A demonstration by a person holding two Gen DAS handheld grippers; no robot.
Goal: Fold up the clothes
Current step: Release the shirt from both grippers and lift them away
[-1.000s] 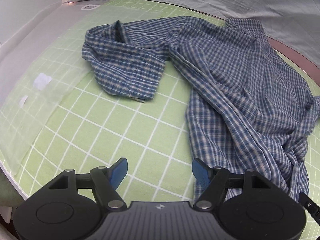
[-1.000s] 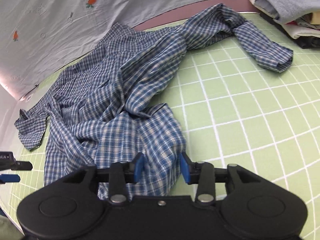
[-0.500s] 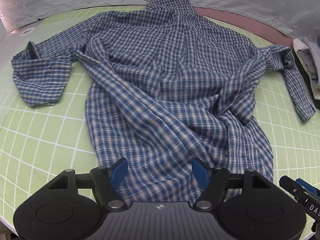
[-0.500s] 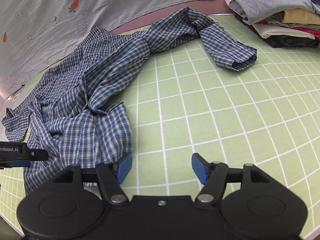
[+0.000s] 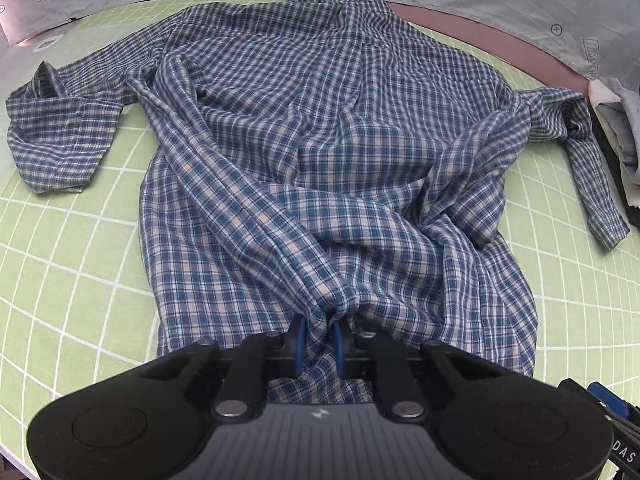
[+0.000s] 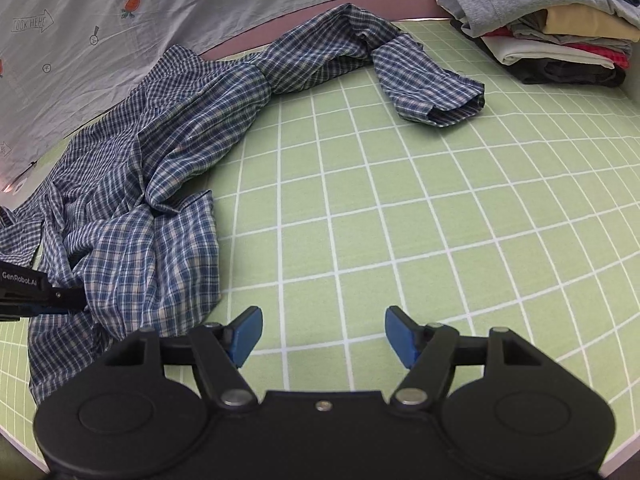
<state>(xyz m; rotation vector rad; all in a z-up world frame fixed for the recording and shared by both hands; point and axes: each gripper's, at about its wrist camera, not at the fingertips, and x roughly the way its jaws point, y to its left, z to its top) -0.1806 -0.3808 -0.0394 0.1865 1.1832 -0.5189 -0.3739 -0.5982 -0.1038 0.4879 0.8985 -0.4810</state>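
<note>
A blue and white checked long-sleeved shirt (image 5: pixel 320 140) lies crumpled and spread on the green gridded mat (image 5: pixel 72 272), collar at the far side. My left gripper (image 5: pixel 319 342) is shut on a bunched fold of the shirt's near hem. In the right wrist view the shirt (image 6: pixel 160 168) lies to the left, one sleeve (image 6: pixel 420 80) stretching toward the far right. My right gripper (image 6: pixel 323 338) hovers open over bare mat (image 6: pixel 400 220) just right of the hem, holding nothing. The left gripper (image 6: pixel 36 292) shows at the left edge of that view, biting the cloth.
A stack of folded clothes (image 6: pixel 552 24) sits at the far right of the mat, its edge also in the left wrist view (image 5: pixel 616 120). A grey printed sheet (image 6: pixel 120 12) covers the surface beyond the mat. The right gripper's tip (image 5: pixel 608 400) shows at lower right.
My left gripper swung from the left sleeve side to the hem and shut on the cloth. My right gripper let go of the hem, opened and shifted right over bare mat.
</note>
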